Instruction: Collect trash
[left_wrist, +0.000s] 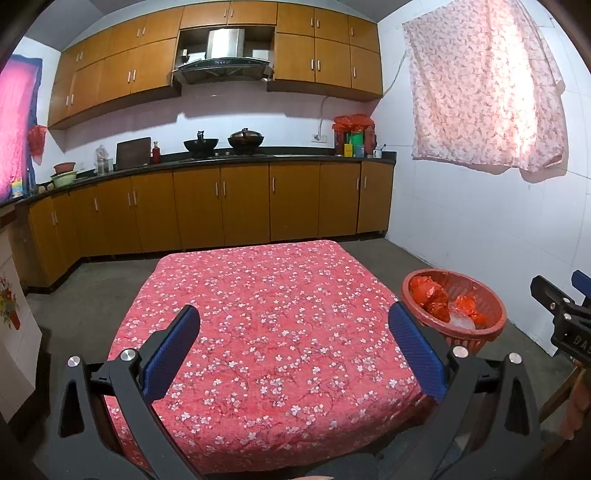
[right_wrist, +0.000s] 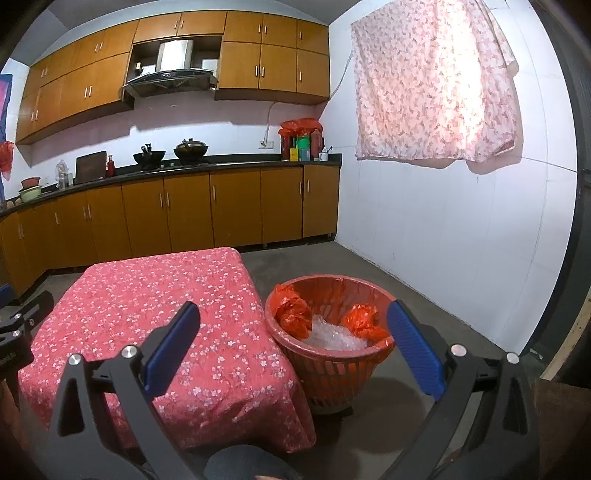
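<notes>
both grippers idle, jaws wide apart, nothing held. left gripper hangs over near edge of desk w/ pink floral cloth; right gripper sits further right, looking at desk corner + red basket

desk top looks bare, no loose trash visible on cloth in either view. basket stands on floor, touching/just beside desk's right side. inside: two crumpled red plastic bags and a wad of clear plastic film btwn them

judgement: collecting looks done or nearly so. step in hand = scan for leftovers. do it well: sweep both cams along desk edges + floor beside basket, keep jaws apart, keep clear of the cloth so it doesn't drag

trash vs jaws: in right view, basket contents lie btwn the two fingers, ahead and below, well apart from pads. in left view basket sits just past the right-hand finger, outside the gap
</notes>
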